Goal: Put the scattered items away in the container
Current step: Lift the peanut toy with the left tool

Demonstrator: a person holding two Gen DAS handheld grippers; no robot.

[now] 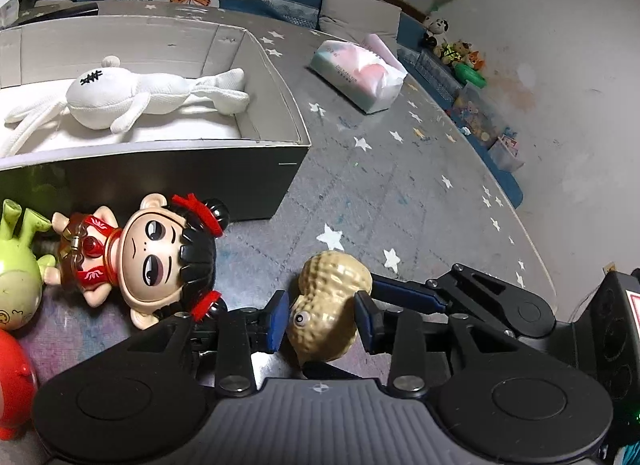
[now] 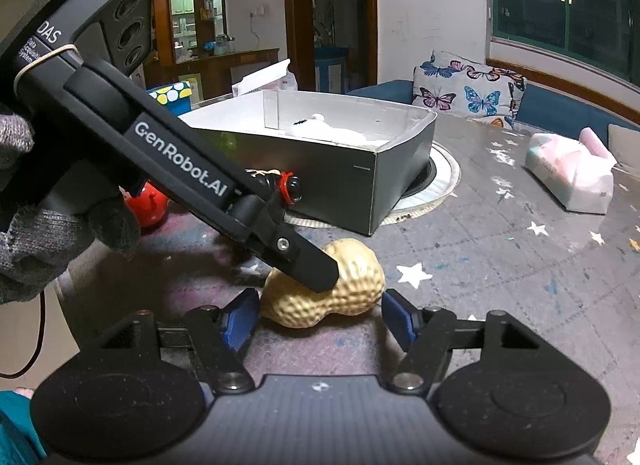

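- Peanut toy (image 1: 328, 305) lies on the grey star-patterned counter (image 1: 380, 193), in front of the box and near its corner.
- It is tan and bumpy like a real peanut shell, pinched in the middle, with one little round eye on its lower half.
- Left gripper (image 1: 322, 319) has its two blue pads (image 1: 280, 315) on either side of the peanut. They look pressed on it, so it seems clamped on the peanut.
- From the right wrist view, one black finger of the left gripper lies across the peanut and hides part of it.
- Right gripper (image 2: 318, 317) has its fingers wide apart. The peanut sits just ahead of them, and it is hard to tell if they touch it.
- Grey box (image 1: 288, 137) is open on top. A white stuffed doll (image 1: 120, 99) lies inside it; its long arms are cut off at the left edge.
- Doll with black hair and red bows (image 1: 160, 261) lies on its back beside the box.
- Green toy (image 1: 18, 265) and red toy (image 1: 14, 381) sit at the left edge, and only part of each one shows.
- Tissue pack (image 1: 360, 73) rests farther back on the counter.
- Small toys along the far wall (image 1: 456, 51) are too tiny to make out.
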